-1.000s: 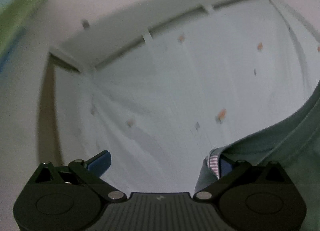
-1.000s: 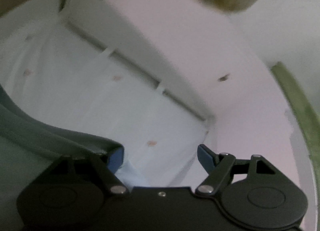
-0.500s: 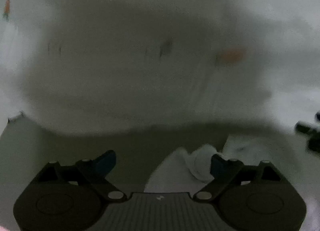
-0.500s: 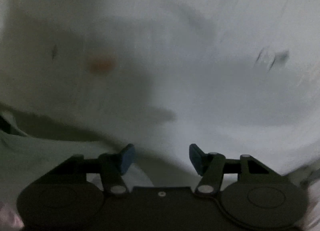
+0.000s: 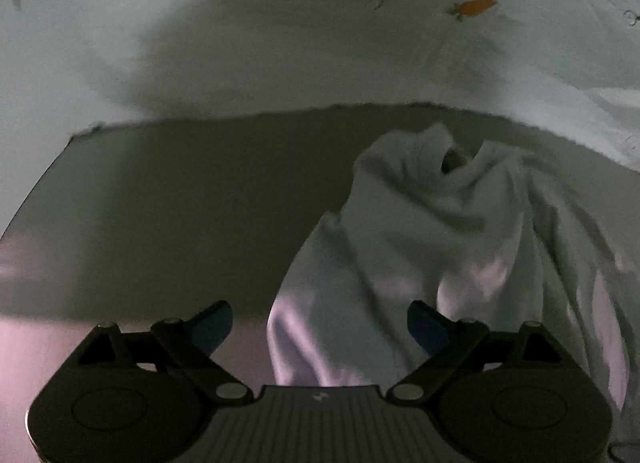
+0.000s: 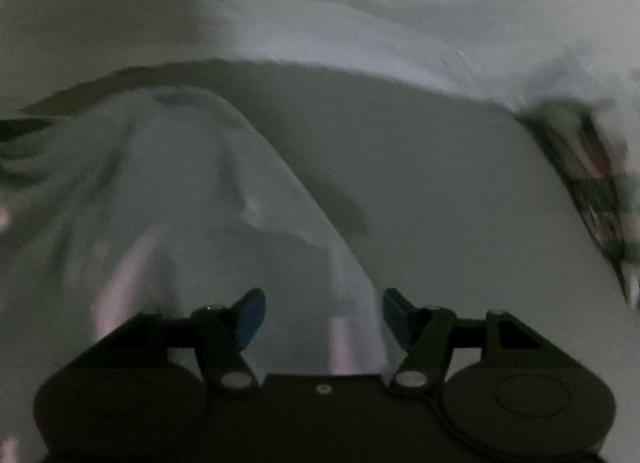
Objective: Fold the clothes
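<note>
A pale crumpled garment (image 5: 440, 231) lies heaped on a dark flat surface (image 5: 180, 203). My left gripper (image 5: 318, 323) points down at it with jaws wide apart. A fold of the cloth lies between them near the right finger (image 5: 424, 327), and the pads do not press on it. In the right wrist view the same garment (image 6: 180, 191) spreads to the left. My right gripper (image 6: 324, 315) hovers over its near edge with its jaws opening. Fabric lies under and between the fingers but is not clamped.
A white bedsheet (image 5: 280, 43) printed with small carrots (image 5: 472, 7) lies beyond the dark surface's far edge. A blurred, dark patterned cloth (image 6: 592, 183) sits at the right in the right wrist view. Bare dark surface (image 6: 440, 183) stretches to the right of the garment.
Both grippers have swung from facing the bed and wall down towards the dark surface. The garment that hung at their fingers now lies heaped below them.
</note>
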{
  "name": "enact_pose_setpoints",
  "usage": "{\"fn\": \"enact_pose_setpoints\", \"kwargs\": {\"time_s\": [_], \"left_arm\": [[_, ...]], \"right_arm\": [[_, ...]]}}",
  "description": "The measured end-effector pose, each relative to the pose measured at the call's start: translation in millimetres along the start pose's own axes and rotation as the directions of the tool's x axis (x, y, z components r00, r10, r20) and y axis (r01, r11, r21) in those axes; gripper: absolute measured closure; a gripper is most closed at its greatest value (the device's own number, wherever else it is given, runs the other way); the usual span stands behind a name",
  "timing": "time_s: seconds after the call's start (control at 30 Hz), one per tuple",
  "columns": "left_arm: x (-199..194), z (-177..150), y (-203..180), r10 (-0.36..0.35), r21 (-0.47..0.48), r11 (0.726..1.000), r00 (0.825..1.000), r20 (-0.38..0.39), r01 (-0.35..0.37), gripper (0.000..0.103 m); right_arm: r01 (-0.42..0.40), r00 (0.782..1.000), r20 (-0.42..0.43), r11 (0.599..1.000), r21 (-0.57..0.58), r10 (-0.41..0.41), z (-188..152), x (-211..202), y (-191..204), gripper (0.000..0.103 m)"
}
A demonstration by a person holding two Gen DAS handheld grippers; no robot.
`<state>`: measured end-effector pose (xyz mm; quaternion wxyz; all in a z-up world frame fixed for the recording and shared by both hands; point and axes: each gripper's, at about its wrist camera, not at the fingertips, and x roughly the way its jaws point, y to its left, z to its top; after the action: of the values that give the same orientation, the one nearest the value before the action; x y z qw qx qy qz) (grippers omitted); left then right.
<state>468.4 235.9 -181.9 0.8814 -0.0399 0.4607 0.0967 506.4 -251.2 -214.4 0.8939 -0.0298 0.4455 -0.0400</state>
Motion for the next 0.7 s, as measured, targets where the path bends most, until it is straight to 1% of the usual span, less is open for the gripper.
{"fn": "enact_pose_setpoints", "kwargs": {"time_s": [0.03, 0.1, 0.13, 0.17, 0.2, 0.23, 0.3, 0.33, 0.37, 0.43, 0.47, 0.5, 0.57, 0.6, 0.63, 0.67, 0.7], "left_arm": [[-8, -6, -1, 0.013, -0.003, 1.0, 1.0, -0.006, -0.013, 0.009], [-24, -17, -5, 0.031, -0.016, 0.999, 0.999, -0.012, -0.031, 0.009], [-31, -21, -7, 0.035, -0.025, 0.999, 0.999, -0.014, -0.035, 0.009], [-40, -21, -11, 0.039, -0.034, 0.999, 0.999, -0.018, -0.039, 0.009], [-48, -21, -14, 0.045, -0.042, 0.998, 0.999, -0.019, -0.045, 0.009], [-56, -24, -18, 0.054, -0.046, 0.997, 0.998, -0.014, -0.055, 0.009], [-71, -29, -29, 0.063, -0.045, 0.997, 0.998, 0.008, -0.062, 0.009], [-78, -32, -35, 0.064, -0.044, 0.997, 0.998, 0.019, -0.064, 0.009], [-85, -36, -40, 0.067, -0.038, 0.997, 0.997, 0.026, -0.066, 0.009], [-99, -50, -48, 0.077, -0.021, 0.997, 0.997, 0.031, -0.076, 0.009], [-105, -58, -53, 0.085, -0.014, 0.996, 0.996, 0.027, -0.084, 0.009], [-110, -68, -57, 0.091, -0.006, 0.996, 0.996, 0.018, -0.091, 0.009], [-120, -90, -62, 0.098, -0.006, 0.995, 0.995, -0.015, -0.098, 0.009], [-123, -102, -64, 0.094, -0.01, 0.995, 0.995, -0.036, -0.094, 0.009], [-125, -112, -66, 0.082, -0.016, 0.996, 0.995, -0.062, -0.083, 0.009], [-125, -122, -69, 0.069, -0.021, 0.997, 0.994, -0.089, -0.071, 0.009], [-124, -132, -72, 0.055, -0.026, 0.998, 0.992, -0.116, -0.058, 0.009]], "right_arm": [[-0.003, 1.0, -0.003, 1.0, 0.023, 0.003, -2, 3, -6, 0.035], [-0.044, 0.999, -0.006, 0.999, 0.022, 0.044, -2, 10, -9, 0.039], [-0.068, 0.998, -0.007, 0.998, 0.015, 0.068, -2, 14, -9, 0.07], [-0.089, 0.996, -0.012, 0.996, -0.011, 0.088, -3, 16, -6, 0.098], [-0.097, 0.995, -0.01, 0.993, -0.07, 0.096, -3, 14, 0, 0.098], [-0.087, 0.996, 0.012, 0.987, -0.134, 0.089, 0, 6, 0, 0.099], [-0.022, 0.994, 0.1, 0.977, -0.21, 0.044, 12, -11, -10, 0.099], [0.032, 0.989, 0.145, 0.971, -0.236, 0.003, 23, -16, -21, 0.099], [0.099, 0.98, 0.192, 0.962, -0.255, -0.049, 36, -17, -34, 0.099], [0.229, 0.947, 0.284, 0.934, -0.276, -0.149, 63, -17, -62, 0.098], [0.277, 0.933, 0.305, 0.921, -0.274, -0.19, 77, -12, -76, 0.096], [0.312, 0.926, 0.305, 0.908, -0.28, -0.224, 88, -6, -87, 0.094], [0.384, 0.9, 0.326, 0.88, -0.28, -0.29, 100, -2, -100, 0.076], [0.411, 0.886, 0.342, 0.87, -0.272, -0.312, 99, -6, -103, 0.072], [0.412, 0.881, 0.357, 0.874, -0.26, -0.31, 93, -15, -103, 0.064], [0.378, 0.891, 0.361, 0.89, -0.255, -0.275, 81, -25, -101, 0.057], [0.323, 0.907, 0.359, 0.912, -0.254, -0.221, 65, -37, -99, 0.056]]}}
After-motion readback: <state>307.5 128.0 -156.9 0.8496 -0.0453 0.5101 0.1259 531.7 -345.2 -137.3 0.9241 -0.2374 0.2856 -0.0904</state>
